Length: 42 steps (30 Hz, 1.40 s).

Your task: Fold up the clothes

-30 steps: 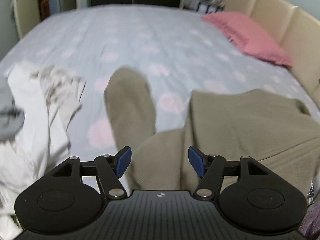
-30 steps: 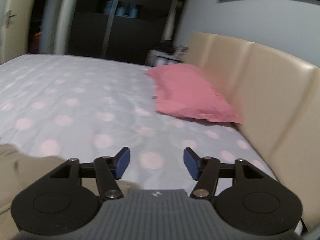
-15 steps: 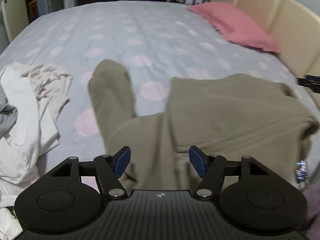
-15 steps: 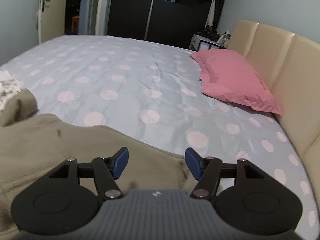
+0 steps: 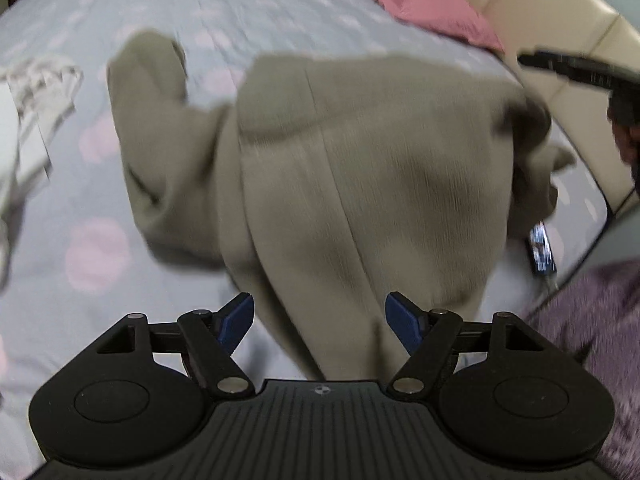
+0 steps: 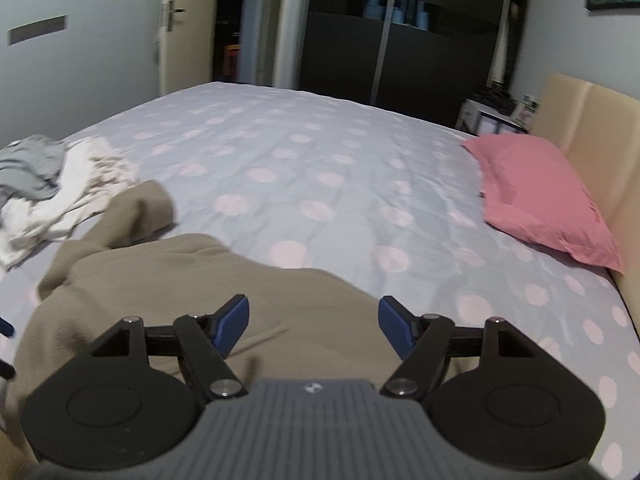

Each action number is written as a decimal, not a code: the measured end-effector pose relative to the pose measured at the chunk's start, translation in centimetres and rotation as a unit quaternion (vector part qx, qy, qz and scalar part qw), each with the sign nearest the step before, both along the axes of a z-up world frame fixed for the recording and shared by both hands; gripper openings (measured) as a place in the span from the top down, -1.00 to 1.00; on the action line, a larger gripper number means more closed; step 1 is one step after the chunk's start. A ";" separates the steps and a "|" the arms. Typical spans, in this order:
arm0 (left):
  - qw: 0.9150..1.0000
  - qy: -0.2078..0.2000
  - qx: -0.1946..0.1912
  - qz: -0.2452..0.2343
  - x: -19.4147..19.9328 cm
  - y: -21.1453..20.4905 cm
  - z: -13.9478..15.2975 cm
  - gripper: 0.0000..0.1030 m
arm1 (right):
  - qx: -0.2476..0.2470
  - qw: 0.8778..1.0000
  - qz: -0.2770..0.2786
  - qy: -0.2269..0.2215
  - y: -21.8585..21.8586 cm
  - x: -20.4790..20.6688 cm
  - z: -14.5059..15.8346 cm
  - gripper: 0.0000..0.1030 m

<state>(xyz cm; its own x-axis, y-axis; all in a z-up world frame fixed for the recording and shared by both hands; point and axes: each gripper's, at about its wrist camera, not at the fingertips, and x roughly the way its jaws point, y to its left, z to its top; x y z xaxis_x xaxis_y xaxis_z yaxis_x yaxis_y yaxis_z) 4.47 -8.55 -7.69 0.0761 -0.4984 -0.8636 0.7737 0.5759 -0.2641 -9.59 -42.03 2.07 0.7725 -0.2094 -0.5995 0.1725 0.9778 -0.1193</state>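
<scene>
An olive-khaki garment (image 5: 360,160) lies spread on the bed, one sleeve (image 5: 148,92) stretched out to its left. My left gripper (image 5: 320,320) is open above the garment's near edge, nothing between its blue pads. In the right wrist view the same garment (image 6: 192,280) fills the lower left. My right gripper (image 6: 314,326) hangs open over its right part, holding nothing. The right gripper's dark body (image 5: 580,72) shows at the far right of the left wrist view.
The bed sheet (image 6: 320,168) is pale blue with pink dots. A heap of white and grey clothes (image 6: 52,192) lies left of the garment. A pink pillow (image 6: 540,192) rests against the beige headboard (image 6: 592,128). Purple fabric (image 5: 592,320) lies at the near right.
Both grippers have moved back and tilted, so the garment now fills more of each view. The right gripper swung left from the pillow side towards the garment. Both stayed open.
</scene>
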 end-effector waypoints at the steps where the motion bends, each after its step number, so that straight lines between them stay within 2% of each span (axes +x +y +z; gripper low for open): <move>1: 1.000 0.007 0.007 -0.006 -0.5 0.1 -0.6 -0.39 | 0.000 1.000 0.009 0.001 0.5 0.0 0.0 -0.46; 10: 0.995 0.051 0.055 -0.063 -4.7 -0.8 -5.1 -0.39 | 0.001 0.996 0.094 0.007 3.8 -0.2 0.1 -0.50; 12: 0.994 0.052 0.058 -0.073 -5.2 -1.3 -5.6 -0.30 | 0.003 0.995 0.104 0.008 4.1 -0.4 0.3 -0.50; 14: 0.993 0.058 0.058 -0.080 -5.5 -1.6 -5.9 0.11 | 0.004 0.993 0.115 0.009 4.3 -0.5 0.5 -0.50; 18: 0.993 0.059 0.053 -0.082 -5.5 -1.5 -5.8 0.48 | 0.008 0.991 0.136 0.015 4.8 -1.0 0.8 -0.50; 20: 0.994 0.052 0.044 -0.085 -5.5 -1.4 -5.4 0.67 | 0.005 0.989 0.147 0.032 5.0 -1.2 0.5 -0.50; 24: 0.997 0.015 0.004 -0.080 -5.2 -0.7 -2.9 0.79 | -0.011 0.986 0.150 0.075 5.3 -1.7 -0.9 -0.50; 29: 0.997 -0.038 -0.070 -0.025 -2.9 1.2 1.7 0.80 | -0.011 0.990 0.100 0.100 3.5 -3.4 -1.7 -0.50; 32: 0.993 -0.068 -0.095 -0.002 -1.5 1.9 4.0 0.80 | -0.002 0.991 0.060 0.117 2.5 -4.7 -2.9 -0.50; 36: 0.987 -0.099 -0.126 0.018 0.2 2.3 6.8 0.81 | 0.000 0.986 0.030 0.163 2.3 -5.5 -5.8 -0.53; 39: 0.981 -0.128 -0.145 0.022 1.1 1.6 9.3 0.81 | 0.005 0.985 0.014 0.173 1.9 -5.3 -8.0 -0.55; 42: 0.974 -0.155 -0.163 0.024 1.6 0.5 11.6 0.81 | -0.015 0.986 -0.005 0.168 1.8 -4.5 -9.8 -0.55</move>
